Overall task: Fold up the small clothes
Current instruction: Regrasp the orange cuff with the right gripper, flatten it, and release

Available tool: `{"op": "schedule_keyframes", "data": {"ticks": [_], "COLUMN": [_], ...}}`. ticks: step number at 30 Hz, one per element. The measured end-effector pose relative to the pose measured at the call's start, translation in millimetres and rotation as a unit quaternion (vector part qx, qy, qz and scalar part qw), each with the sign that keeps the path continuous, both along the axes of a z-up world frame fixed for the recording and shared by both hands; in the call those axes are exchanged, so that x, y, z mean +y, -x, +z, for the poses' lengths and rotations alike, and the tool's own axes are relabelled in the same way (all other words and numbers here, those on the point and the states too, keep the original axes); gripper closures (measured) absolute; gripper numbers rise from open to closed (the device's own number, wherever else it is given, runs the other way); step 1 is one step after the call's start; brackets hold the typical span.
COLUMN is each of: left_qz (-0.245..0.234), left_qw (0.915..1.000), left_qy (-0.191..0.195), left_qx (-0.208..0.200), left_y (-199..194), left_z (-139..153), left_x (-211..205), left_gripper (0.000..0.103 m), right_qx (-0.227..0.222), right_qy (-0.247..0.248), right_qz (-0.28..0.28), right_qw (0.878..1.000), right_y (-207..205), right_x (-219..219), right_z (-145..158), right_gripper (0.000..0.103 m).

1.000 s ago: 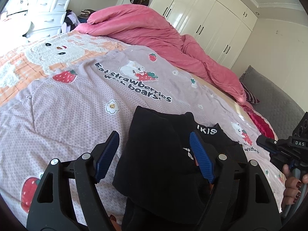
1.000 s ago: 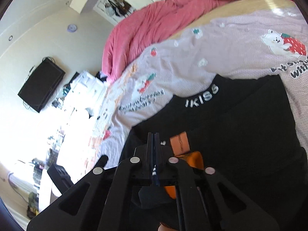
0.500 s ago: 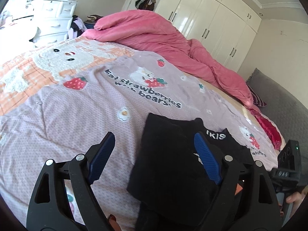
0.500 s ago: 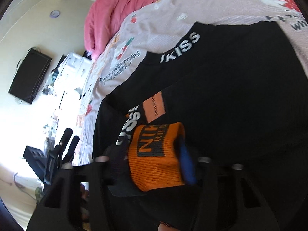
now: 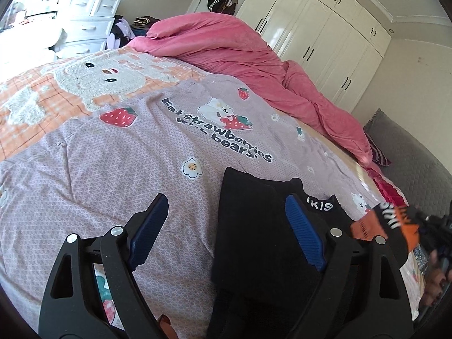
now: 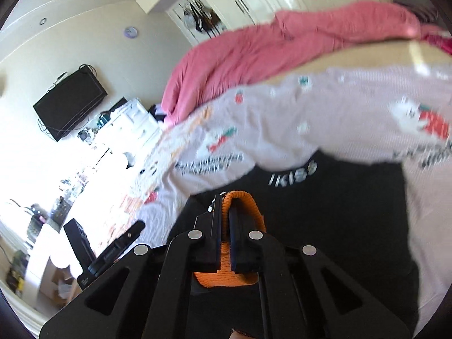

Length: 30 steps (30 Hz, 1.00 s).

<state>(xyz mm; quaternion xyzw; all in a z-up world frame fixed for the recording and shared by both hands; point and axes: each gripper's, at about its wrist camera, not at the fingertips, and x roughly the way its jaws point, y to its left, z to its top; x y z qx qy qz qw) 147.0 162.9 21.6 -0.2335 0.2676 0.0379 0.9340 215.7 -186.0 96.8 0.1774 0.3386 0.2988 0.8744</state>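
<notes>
The right gripper is clamped on the orange ribbed cuff of the black garment — which lies on the strawberry-bear bedspread. The left gripper hangs wide apart over it, holding nothing.

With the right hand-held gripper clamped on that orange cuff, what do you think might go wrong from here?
1. The right hand-held gripper pinches only the edge of the orange cuff; the knit may slip out.
2. Lifting the cuff could drag the folded black garment and undo its fold.
3. The left hand-held gripper is open over it, so nothing pins it to the bedspread.
</notes>
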Motion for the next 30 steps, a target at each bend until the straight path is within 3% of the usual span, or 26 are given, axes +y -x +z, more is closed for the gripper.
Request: {"op": "schedule_keyframes", "data": {"ticks": [3,7,15,21,25,30], "left_qz": [0.001,-0.004,-0.018,-0.024,-0.04,-0.065], "left_qw": [1.0,1.0,0.9994,0.9985,0.9962,0.9917], "left_qy": [0.001,-0.001,-0.031,-0.047,-0.069,-0.074], "left_qx": [-0.001,0.002,0.006,0.018,0.036,0.083], "left_y": [-0.2,-1.3,-5.9,-17.8,-37.1,-70.2], "left_z": [-0.2,-1.2,-0.2,4.8,7.7,-9.9], "left_x": [-0.1,-2.8,-21.8,-41.8,-72.6,-104.3], "left_gripper": [0.025,0.025,0.025,0.025,0.025,0.025], "right_qx": [-0.034,-0.041,-0.004,0.012,0.029,0.051], "right_qy": [0.002,0.026,0.074,0.099,0.109,0.132], "right_qz": [-0.024,-0.068,-0.118,-0.136,-0.146,-0.168], "right_qw": [0.999,0.997,0.99,0.986,0.983,0.976], "right_y": [1.5,-6.2,-17.1,-11.7,-13.1,-14.3], "right_x": [-16.8,-39.9,-60.7,-60.6,-64.2,-71.9], "right_z": [14.3,11.7,-33.6,-48.4,-56.1,-68.4], "right_gripper": [0.1,0.1,0.1,0.1,0.099,0.095]}}
